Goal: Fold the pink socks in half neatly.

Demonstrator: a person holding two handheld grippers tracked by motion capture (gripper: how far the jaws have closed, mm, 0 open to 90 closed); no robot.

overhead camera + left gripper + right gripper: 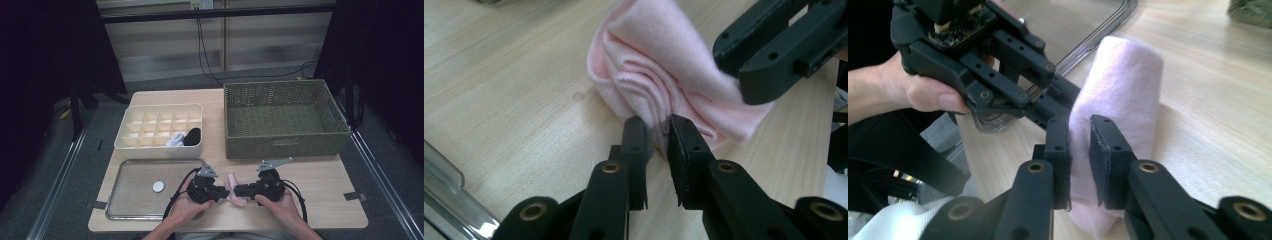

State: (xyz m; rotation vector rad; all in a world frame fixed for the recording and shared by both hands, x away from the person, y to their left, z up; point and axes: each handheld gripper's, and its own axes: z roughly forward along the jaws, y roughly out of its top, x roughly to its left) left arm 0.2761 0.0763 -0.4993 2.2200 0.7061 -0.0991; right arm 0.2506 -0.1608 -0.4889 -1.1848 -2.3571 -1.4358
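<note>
Pale pink folded sock, soft and ribbed, pinched between left tongs and right tongs.

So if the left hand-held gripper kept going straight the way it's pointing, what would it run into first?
The left hand-held gripper already pinches the folded pink cloth at its jaw tips, so it would push further into that cloth. Just beyond it stands the right hand-held gripper, probably next in line, though depth is hard to judge.
</note>
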